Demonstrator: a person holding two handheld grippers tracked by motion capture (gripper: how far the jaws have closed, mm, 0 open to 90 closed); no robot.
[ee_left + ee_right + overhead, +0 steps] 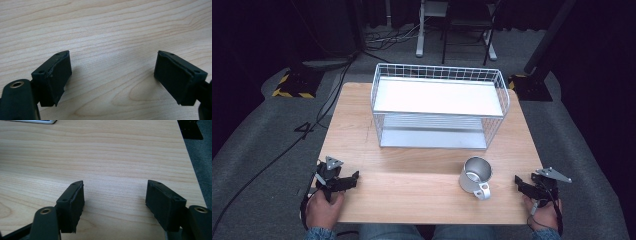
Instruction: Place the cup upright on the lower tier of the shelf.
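While both of my hands rest at the near edge of the desk (pixel 412 185), nothing has been picked up yet, so as I judge it the work is at its very start.

Starting at the left: my left gripper (pixel 343 181) lies low over the wood near the front left corner, its jaws spread wide. Seen in the left gripper view, the left gripper (pixel 112 75) has bare wood grain between its two black pads and nothing held.

Moving toward the middle, the white wire rack (pixel 439 107) stands at the far half of the desk, with a flat upper shelf and a lower shelf under it; both shelves look bare from above.

Right of centre and nearer to me, the metal cup (pixel 476 176) stands upright on the desk in front of the rack, apart from it, with its handle turned toward my side. It is the nearest thing to my right hand.

At the far right, my right gripper (pixel 523 184) sits near the front right corner, pointing toward the cup and near it, not touching. In the right gripper view, the right gripper (pixel 115 197) is spread wide as well, with plain desk between the jaws.

What is left, I would guess, is everything: closing on the cup, lifting it, and probably setting it on the rack.
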